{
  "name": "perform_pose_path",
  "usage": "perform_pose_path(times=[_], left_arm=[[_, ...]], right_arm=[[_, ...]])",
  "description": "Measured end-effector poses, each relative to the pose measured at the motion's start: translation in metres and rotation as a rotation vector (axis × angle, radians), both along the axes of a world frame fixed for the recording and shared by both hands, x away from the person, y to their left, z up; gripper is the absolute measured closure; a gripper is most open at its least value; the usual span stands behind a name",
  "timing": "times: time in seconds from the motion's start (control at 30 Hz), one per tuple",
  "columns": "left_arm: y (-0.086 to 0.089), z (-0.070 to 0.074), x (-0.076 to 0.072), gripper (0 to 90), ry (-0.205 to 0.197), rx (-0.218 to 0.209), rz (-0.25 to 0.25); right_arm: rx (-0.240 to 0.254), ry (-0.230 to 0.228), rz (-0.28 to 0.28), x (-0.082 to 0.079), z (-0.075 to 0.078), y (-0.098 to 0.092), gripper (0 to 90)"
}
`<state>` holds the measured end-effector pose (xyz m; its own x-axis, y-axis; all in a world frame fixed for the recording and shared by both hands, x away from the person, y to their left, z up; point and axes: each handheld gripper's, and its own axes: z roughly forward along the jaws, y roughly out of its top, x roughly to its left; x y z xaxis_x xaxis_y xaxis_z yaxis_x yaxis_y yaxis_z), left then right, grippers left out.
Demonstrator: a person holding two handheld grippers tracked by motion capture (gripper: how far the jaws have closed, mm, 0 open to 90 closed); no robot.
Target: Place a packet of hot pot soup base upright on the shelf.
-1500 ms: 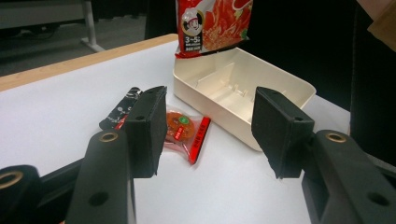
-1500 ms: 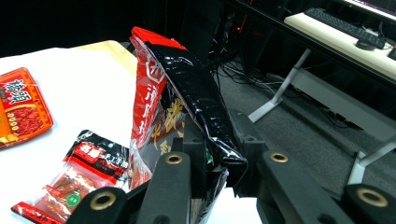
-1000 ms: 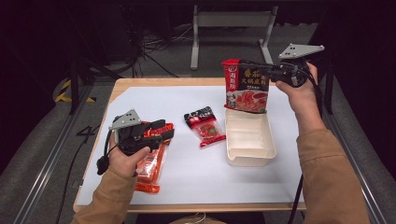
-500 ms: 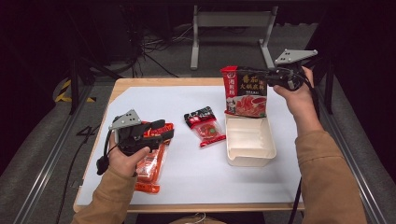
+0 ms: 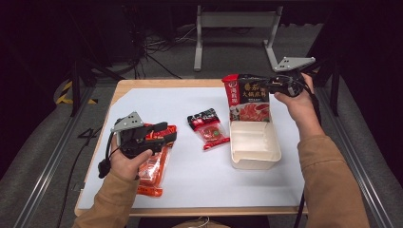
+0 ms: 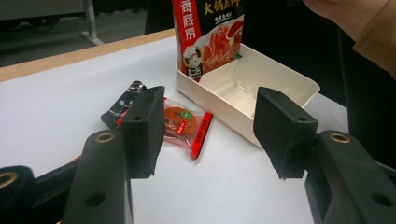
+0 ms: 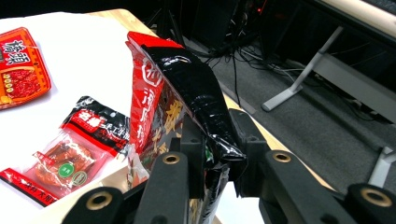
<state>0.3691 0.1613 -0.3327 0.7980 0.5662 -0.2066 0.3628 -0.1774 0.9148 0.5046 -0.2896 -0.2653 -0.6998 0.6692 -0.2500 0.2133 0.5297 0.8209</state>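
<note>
Hand-held gripper, left (image 5: pixel 164 134): jaws spread with nothing between them, hovering over a flat red packet (image 5: pixel 153 170) near the front edge of the counter (image 5: pixel 199 190). Past it, mid-counter, lies a small red-and-black sachet (image 5: pixel 209 128). Farther back, the right hand-held gripper (image 5: pixel 254 80) pinches the top corner of the large soup-base pouch (image 5: pixel 249 99), which hangs upright with its lower edge inside the far end of the cream tray (image 5: pixel 254 161); these jaws have just been opening slightly, the pouch still between them.

Risk, as a judgement: the pinch sits on one crumpled corner of slick film, so with the grip loosening the pouch could slide free before it is settled. Standing tall against the tray's low wall, it would likely topple over the rim onto the counter, or nudge the light tray out of place.

Comparison of views: the right gripper view shows the pinch itself, black pads (image 7: pixel 194 154) closing on the folded, glossy pouch top (image 7: pixel 196 93), a detail too small to read from above. The left gripper view looks between its own open pads (image 6: pixel 144 133) and shows the pouch foot (image 6: pixel 208 42) resting within the tray's end compartment (image 6: pixel 247 84). The high view alone gives the layout of both hands and the packet under the left one.
</note>
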Motion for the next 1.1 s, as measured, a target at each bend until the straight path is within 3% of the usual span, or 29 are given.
perform_pose_path(times=[0.1,0.4,0.63,0.9,1.1], left_arm=[[0.0,0.0,0.0,44.6,0.002,0.0,0.001],[-0.001,-0.002,0.001,44.1,0.007,0.005,-0.001],[-0.002,-0.003,0.002,42.7,0.007,0.01,-0.005],[-0.003,-0.004,0.003,40.9,0.015,0.024,-0.017],[-0.005,-0.007,0.004,37.7,0.025,0.044,-0.027]], right_arm=[[-0.011,0.019,0.003,0.001,-0.006,0.001,76.0],[0.028,0.04,-0.009,-0.001,-0.012,-0.01,74.9],[0.031,0.087,-0.041,-0.003,-0.021,-0.02,74.4],[0.039,0.106,-0.078,-0.004,-0.03,-0.028,75.1],[0.078,0.116,-0.093,-0.006,-0.035,-0.034,76.3]])
